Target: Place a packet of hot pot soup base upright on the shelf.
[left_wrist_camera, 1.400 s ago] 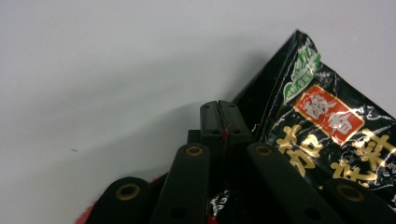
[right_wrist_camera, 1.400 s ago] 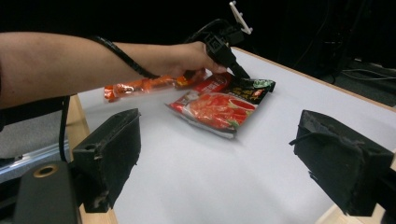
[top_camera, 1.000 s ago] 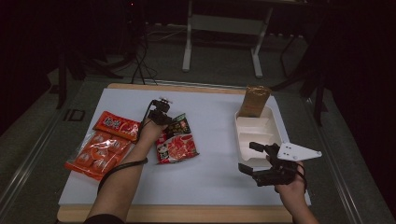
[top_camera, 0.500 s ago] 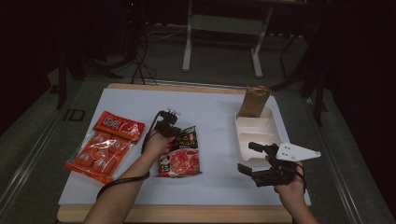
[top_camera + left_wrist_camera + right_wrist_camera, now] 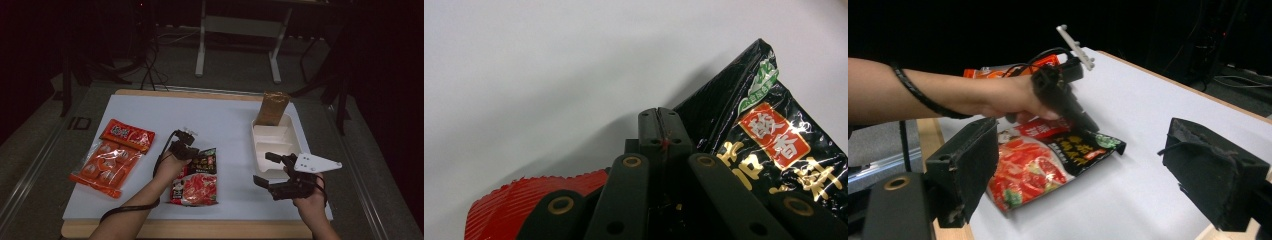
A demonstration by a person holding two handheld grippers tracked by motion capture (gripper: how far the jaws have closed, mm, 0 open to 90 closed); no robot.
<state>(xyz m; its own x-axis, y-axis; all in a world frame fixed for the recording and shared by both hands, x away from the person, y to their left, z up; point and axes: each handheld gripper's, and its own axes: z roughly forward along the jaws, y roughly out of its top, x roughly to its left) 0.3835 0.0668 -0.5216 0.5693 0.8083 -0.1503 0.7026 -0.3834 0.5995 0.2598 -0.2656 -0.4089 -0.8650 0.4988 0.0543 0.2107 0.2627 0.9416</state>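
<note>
The left gripper (image 5: 186, 147), clamped on the red-and-black packet (image 5: 197, 180), has dragged it toward the white tray (image 5: 272, 140). The right gripper (image 5: 272, 172) waits open, so a handover or drop looks close.

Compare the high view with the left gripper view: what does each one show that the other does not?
High view alone: the orange snack bag, the white tray, the brown bag and the right tongs, jaws apart. Left gripper view alone: the left tongs with jaws pressed together, seen close, by the pouch's top edge. Both: the red and black pouch on the white table.
</note>
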